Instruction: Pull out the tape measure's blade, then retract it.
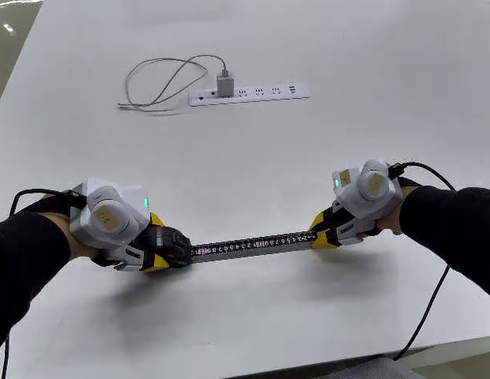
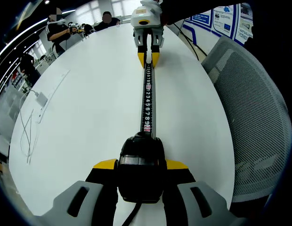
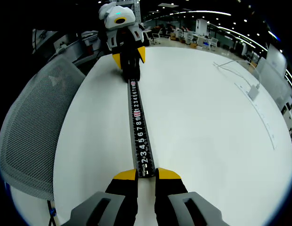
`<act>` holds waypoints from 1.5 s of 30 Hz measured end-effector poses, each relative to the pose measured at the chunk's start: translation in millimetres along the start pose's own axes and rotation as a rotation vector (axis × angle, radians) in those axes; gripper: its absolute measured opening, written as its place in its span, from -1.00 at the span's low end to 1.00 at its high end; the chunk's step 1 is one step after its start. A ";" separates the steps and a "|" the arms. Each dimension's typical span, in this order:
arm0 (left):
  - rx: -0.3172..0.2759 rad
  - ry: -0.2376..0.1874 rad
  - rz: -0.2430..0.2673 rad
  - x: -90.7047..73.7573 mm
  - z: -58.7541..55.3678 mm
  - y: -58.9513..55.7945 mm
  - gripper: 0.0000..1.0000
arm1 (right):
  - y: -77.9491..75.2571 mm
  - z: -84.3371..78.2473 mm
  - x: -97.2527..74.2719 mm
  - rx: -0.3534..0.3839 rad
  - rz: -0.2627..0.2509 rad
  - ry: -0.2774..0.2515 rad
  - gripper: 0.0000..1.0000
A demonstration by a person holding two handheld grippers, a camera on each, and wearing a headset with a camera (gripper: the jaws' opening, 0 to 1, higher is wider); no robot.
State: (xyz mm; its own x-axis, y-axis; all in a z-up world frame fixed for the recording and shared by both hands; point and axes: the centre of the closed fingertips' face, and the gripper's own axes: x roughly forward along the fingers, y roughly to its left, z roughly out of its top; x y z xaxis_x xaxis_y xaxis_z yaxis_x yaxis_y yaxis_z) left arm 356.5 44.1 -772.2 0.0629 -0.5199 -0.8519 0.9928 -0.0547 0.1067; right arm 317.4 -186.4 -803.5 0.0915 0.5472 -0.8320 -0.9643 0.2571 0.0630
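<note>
The black tape measure case (image 1: pixel 167 245) (image 2: pixel 141 162) sits between the yellow-tipped fingers of my left gripper (image 1: pixel 154 251) (image 2: pixel 141 165), which is shut on it just above the white table. Its dark blade (image 1: pixel 253 244) (image 2: pixel 148 96) (image 3: pixel 138 129) with white numbers runs out straight to the right, low over the tabletop. My right gripper (image 1: pixel 318 234) (image 3: pixel 146 175) is shut on the blade's free end, where the lowest numbers are. The two grippers face each other along the blade, and each shows in the other's view: the right gripper (image 2: pixel 149 55) and the left gripper (image 3: pixel 128 52).
A white power strip (image 1: pixel 249 92) with a grey charger (image 1: pixel 224 83) and looped cable (image 1: pixel 162 83) lies at the far side of the white table (image 1: pixel 308 150). A grey mesh chair (image 2: pixel 252 117) (image 3: pixel 35 122) stands at the near table edge. People sit at the table's far end (image 2: pixel 66 28).
</note>
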 end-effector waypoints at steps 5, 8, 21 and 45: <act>0.000 0.000 0.000 -0.1 -0.1 0.0 -0.38 | -0.1 -1.3 -0.6 0.001 -0.001 0.003 -0.82; 0.000 0.001 0.000 -0.1 0.0 -0.2 -0.38 | 0.2 -2.5 -1.2 0.002 -0.002 0.003 -0.82; 0.000 0.006 0.004 -1.1 1.8 -2.2 -0.38 | 1.0 -6.6 -5.1 0.003 -0.006 0.007 -0.82; 0.000 0.006 0.006 -1.2 1.8 -2.4 -0.38 | 2.6 -10.8 -13.1 0.016 -0.011 0.006 -0.82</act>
State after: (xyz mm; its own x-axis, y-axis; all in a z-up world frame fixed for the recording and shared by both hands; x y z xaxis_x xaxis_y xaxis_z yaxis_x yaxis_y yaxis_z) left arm 353.8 43.3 -770.5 0.0694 -0.5149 -0.8544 0.9924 -0.0514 0.1115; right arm 311.1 -201.6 -798.3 0.1010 0.5394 -0.8360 -0.9593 0.2756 0.0620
